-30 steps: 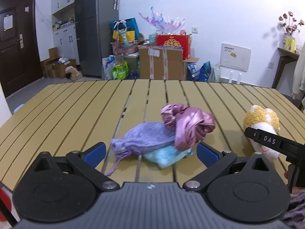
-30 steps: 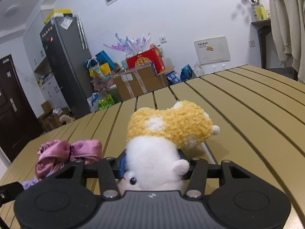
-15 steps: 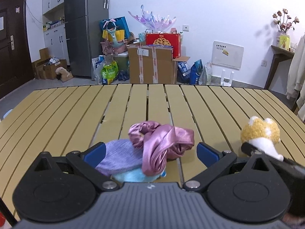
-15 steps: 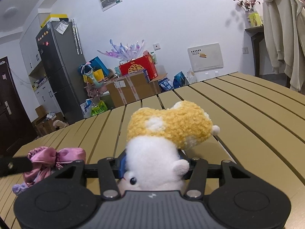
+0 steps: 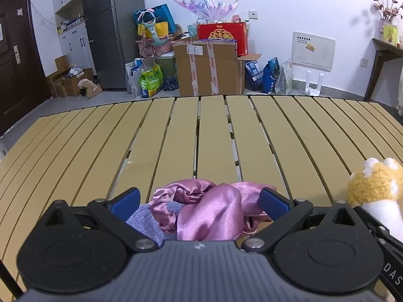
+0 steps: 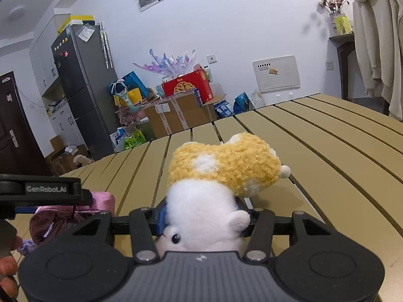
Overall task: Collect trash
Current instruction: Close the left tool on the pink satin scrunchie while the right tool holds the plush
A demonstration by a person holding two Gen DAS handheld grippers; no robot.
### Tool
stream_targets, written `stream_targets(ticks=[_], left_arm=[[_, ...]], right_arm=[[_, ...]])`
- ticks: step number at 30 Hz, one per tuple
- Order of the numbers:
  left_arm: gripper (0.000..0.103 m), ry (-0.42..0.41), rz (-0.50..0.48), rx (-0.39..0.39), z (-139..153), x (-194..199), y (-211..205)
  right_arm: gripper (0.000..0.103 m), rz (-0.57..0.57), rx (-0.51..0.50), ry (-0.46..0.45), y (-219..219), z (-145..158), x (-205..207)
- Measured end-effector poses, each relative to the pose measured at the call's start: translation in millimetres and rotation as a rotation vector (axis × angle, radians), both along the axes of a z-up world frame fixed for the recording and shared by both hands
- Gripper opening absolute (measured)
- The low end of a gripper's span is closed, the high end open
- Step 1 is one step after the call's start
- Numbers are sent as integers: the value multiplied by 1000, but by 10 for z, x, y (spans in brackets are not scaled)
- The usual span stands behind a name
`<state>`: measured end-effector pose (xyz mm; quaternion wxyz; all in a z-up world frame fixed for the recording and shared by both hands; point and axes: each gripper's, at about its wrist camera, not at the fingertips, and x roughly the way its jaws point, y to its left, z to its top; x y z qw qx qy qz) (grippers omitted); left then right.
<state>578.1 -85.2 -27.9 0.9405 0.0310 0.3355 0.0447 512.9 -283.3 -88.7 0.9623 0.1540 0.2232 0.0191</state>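
Note:
A shiny pink satin cloth [image 5: 209, 206] lies bunched on a purple knit pouch [image 5: 148, 216] on the slatted yellow table [image 5: 214, 130]. My left gripper [image 5: 199, 201] is open, its blue pads standing to either side of this pile. In the right wrist view my right gripper [image 6: 201, 215] is shut on the white belly of a yellow-and-white plush toy [image 6: 226, 166], which lies on its side just above the table. The plush toy [image 5: 375, 186] also shows at the right edge of the left wrist view. The left gripper [image 6: 45, 191] hangs over the pink cloth [image 6: 100, 201].
The table [image 6: 327, 151] stretches far ahead and to the right. Beyond its far edge stand cardboard boxes [image 5: 209, 70], bags and a grey fridge [image 5: 110, 30]. A hand's fingers [image 6: 7, 264] show at the lower left of the right wrist view.
My left gripper has moved forward over the cloth pile, which now sits between its fingers; the light blue piece under it is hidden. The right gripper has kept still with the plush toy.

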Motion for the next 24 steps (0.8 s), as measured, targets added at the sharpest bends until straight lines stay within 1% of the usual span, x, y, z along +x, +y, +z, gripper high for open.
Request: stream_targets(ticks=[1, 2, 3, 4, 6, 7, 8, 11, 14, 17, 24], left_arm=[[93, -3, -14, 3, -8, -8, 0], [76, -5, -29, 6, -13, -23, -8], [70, -5, -39, 9, -10, -31, -22], [64, -7, -53, 11, -6, -53, -25], [59, -17, -59, 26, -6, -109, -55], [54, -22, -60, 43, -7, -137, -75], [46, -26, -69, 50, -4, -161, -101], [37, -32, -92, 51, 12, -230, -141], [33, -45, -85, 52, 33, -294, -151], [33, -52, -75, 38, 78, -366, -138], [33, -98, -73, 41, 253, -622, -163]], right_arm=[[49, 1, 0, 0, -2, 3, 6], [49, 3, -1, 1, -2, 2, 10], [49, 5, -2, 3, 2, 8, 19], [49, 7, -2, 3, 2, 8, 24], [49, 8, -1, 3, 2, 9, 24], [49, 9, 0, 3, -2, 9, 23], [50, 8, -1, 4, 3, 10, 26], [49, 10, -2, 2, 0, 12, 25], [50, 15, 0, 0, 6, 16, 30], [49, 23, 1, -2, -2, 32, 26], [50, 57, -19, -17, 1, 104, -99]])
